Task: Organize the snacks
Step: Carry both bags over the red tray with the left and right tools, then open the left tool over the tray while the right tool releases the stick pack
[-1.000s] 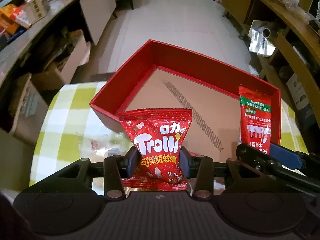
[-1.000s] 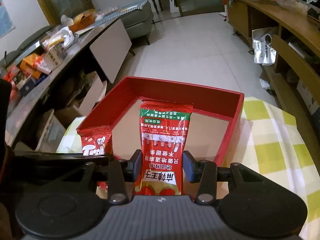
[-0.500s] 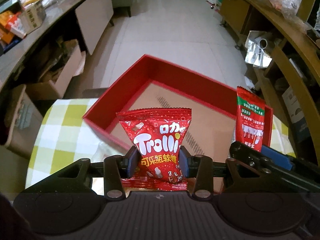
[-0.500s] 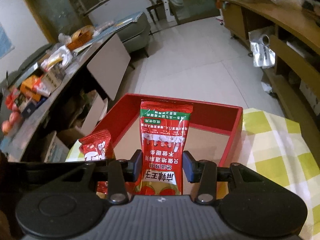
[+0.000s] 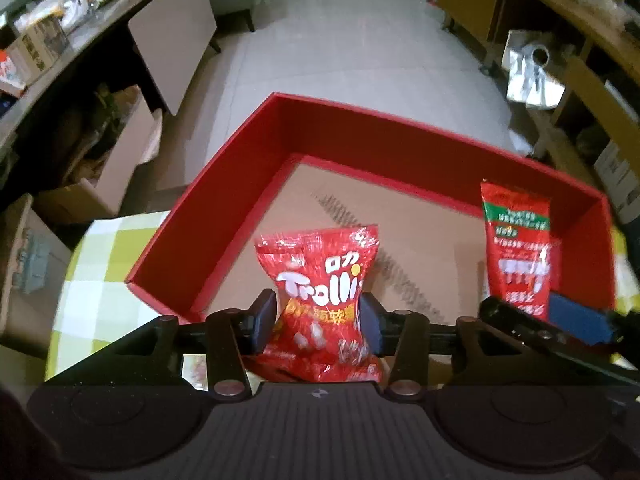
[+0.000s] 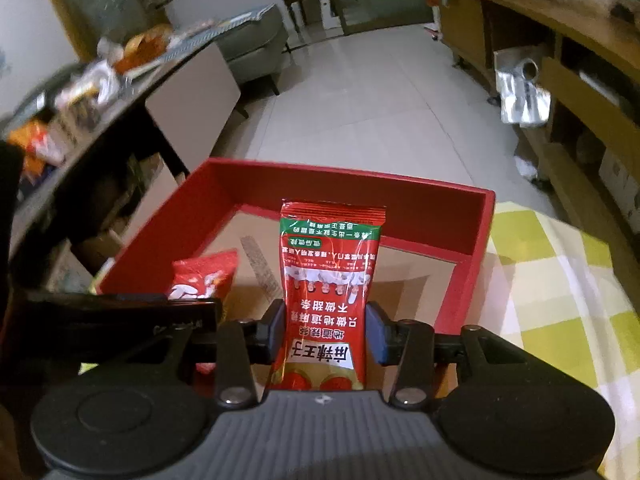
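My left gripper (image 5: 318, 316) is shut on a red Trolli gummy bag (image 5: 320, 280) and holds it above the near left part of the red box (image 5: 224, 184). My right gripper (image 6: 326, 334) is shut on a tall red and green snack packet (image 6: 330, 280) over the box's near side (image 6: 468, 264). The packet also shows at the right of the left wrist view (image 5: 516, 248), and the Trolli bag at the left of the right wrist view (image 6: 204, 276). The box has a bare cardboard floor (image 5: 420, 240).
The box sits on a table with a green and white checked cloth (image 6: 560, 280). Beyond the table edge is tiled floor (image 5: 340, 52). A cluttered counter (image 5: 60, 40) runs along the left and wooden shelving (image 5: 580, 60) along the right.
Both grippers have moved forward over the box with their packets, so the box looks closer and larger. The Trolli bag now looks more crumpled between the left fingers.
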Tool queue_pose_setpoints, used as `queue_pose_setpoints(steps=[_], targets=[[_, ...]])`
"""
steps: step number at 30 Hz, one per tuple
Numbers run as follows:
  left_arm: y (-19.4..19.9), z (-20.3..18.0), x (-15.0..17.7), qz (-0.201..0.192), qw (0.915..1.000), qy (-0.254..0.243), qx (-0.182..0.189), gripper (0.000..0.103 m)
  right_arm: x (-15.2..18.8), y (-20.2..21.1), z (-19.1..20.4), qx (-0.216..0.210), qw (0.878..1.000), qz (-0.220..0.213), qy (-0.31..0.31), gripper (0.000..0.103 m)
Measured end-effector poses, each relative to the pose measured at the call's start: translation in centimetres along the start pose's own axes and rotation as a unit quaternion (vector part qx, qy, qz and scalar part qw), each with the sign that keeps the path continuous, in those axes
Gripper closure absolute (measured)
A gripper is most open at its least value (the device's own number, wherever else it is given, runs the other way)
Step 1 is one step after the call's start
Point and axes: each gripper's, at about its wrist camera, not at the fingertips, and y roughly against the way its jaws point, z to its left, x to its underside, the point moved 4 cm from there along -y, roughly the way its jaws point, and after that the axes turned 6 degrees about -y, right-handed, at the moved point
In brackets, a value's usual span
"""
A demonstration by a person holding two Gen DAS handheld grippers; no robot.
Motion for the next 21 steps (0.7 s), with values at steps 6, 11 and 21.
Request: queue_pose_setpoints(steps=[6, 11, 21], targets=[[0.7, 0.3, 1.5, 0.01, 0.9998, -0.015, -0.013, 0.054, 0.9, -0.2, 1.1, 0.018, 0.999, 0.014, 0.044, 0.052], [1.9, 0.7, 2.9, 0.034, 0.9994, -0.006, -0.007, 0.055, 1.7, 0.2, 1.7, 0.031, 0.997, 0.041, 0.062, 0.052], [4.9, 0.5, 5.8, 0.056, 0.9984, -0.007, -0.004, 0.054, 3.0, 2.7, 1.7, 0.032, 0.992, 0.11, 0.047, 0.052]])
